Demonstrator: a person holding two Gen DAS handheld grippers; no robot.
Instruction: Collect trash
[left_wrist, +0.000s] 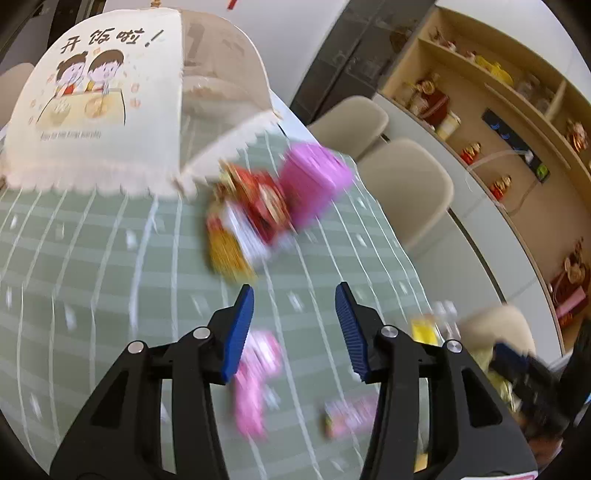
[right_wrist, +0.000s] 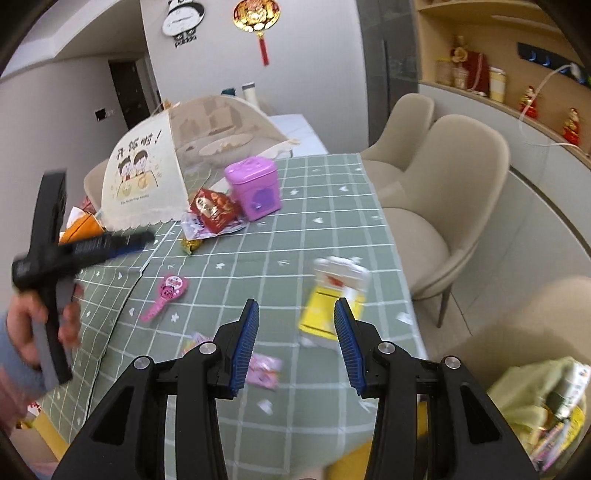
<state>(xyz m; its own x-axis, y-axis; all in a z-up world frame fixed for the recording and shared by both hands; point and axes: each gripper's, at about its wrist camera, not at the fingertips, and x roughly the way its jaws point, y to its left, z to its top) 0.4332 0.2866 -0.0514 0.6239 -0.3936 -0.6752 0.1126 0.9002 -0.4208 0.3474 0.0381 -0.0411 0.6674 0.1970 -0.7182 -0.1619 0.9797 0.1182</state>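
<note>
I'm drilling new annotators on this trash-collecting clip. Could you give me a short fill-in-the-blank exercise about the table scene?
1. The pink plastic box stands on the ____ checked tablecloth.
2. The red foil snack wrapper lies between that box and the cream mesh ____ cover.
3. Both the left gripper and right gripper have jaws ____, holding nothing.

Missing words: green; food; open

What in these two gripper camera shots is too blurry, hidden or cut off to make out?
- Left wrist view: motion blur smears the red and yellow wrappers and the purple box; print unreadable.
- Left wrist view: the pink wrapper is partly hidden by the left gripper finger.
- Right wrist view: the yellow and white packet is blurred; label unreadable.
- Right wrist view: the trash bag is cut off by the edge; contents unclear.
</note>
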